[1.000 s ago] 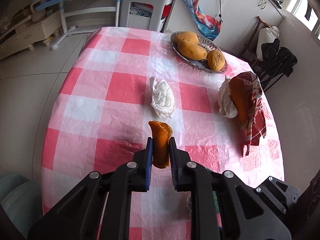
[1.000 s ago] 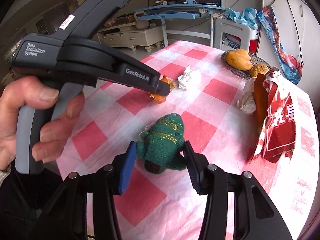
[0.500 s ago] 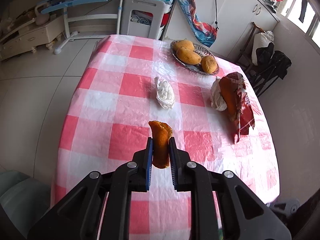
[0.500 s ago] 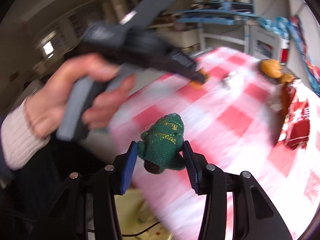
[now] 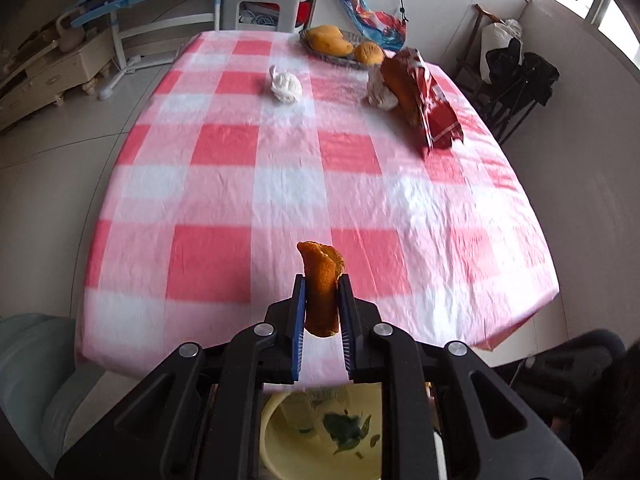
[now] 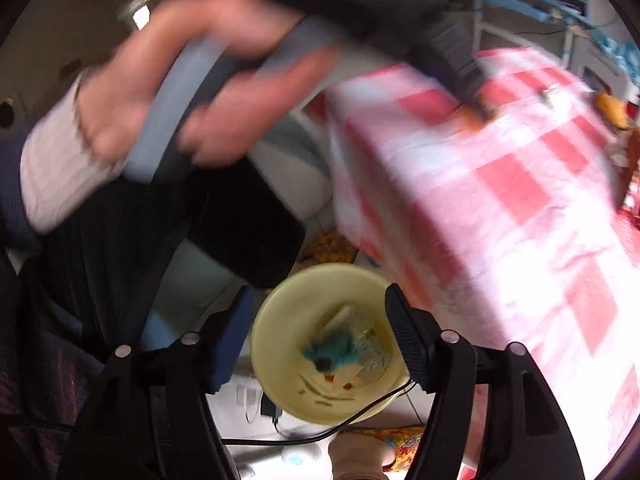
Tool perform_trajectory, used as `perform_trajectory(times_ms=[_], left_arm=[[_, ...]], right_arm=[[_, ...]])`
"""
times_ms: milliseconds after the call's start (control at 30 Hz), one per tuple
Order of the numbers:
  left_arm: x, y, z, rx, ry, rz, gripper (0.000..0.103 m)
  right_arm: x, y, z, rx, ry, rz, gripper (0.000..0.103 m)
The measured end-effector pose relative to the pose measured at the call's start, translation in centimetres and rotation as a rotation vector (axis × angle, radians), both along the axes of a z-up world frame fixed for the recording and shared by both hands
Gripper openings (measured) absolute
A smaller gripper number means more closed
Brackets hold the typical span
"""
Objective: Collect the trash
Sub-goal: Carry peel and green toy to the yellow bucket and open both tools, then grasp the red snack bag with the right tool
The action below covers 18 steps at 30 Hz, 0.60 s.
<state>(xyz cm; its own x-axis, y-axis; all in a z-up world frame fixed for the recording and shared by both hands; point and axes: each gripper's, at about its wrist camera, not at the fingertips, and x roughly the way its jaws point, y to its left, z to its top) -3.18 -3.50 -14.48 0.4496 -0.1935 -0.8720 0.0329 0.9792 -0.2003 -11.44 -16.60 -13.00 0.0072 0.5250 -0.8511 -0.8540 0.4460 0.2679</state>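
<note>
Curled orange peel stands upright above the pale yellow round plastic bin; green knitted toy lies inside the bin.

Black gripper arms fitted with silver screws, blue pads; grey handle; sleeve seemingly white-cuffed, blurred.

A glossy, crinkled plastic tablecloth in red and white checks is seen. A rough, matt orange peel is pinched between ribbed blue pads on matt black plastic fingers. A smooth yellow plastic bin is shown. A white tissue looks crumpled and soft. A shiny red foil wrapper is creased.
</note>
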Motion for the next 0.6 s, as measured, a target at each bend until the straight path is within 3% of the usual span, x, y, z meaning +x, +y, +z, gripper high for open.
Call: perform_trajectory(times_ms=[233,400,467,500,567,600], left_arm=[[-5.8,-1.0,-1.6,0.014,0.076,-0.024,0.016],[-9.8,-2.6,-3.3,-0.006,0.194,-0.115,0.016],[-11.3,-3.6,-3.7,-0.002,0.233,-0.171,0.026],[-11.7,-4.0,-3.6,0.009,0.232,-0.186,0.039],[-12.1,-4.5,-3.0,0.051,0.202,-0.197,0.054],[-11.9,-4.5,-2.5,0.063,0.174,-0.194,0.056]], right_arm=[[0.9,-2.1,1.3,0.022,-0.083,-0.146,0.068],[2.3,-3.7,1.9,0.007,-0.139,-0.255,0.071],[2.7,-4.4,2.1,0.008,-0.156,-0.297,0.072],[3.0,-4.7,2.3,0.007,-0.167,-0.324,0.072],[3.2,-5.1,2.4,0.005,-0.178,-0.355,0.073],[3.5,-5.3,2.5,0.0,-0.187,-0.375,0.074]])
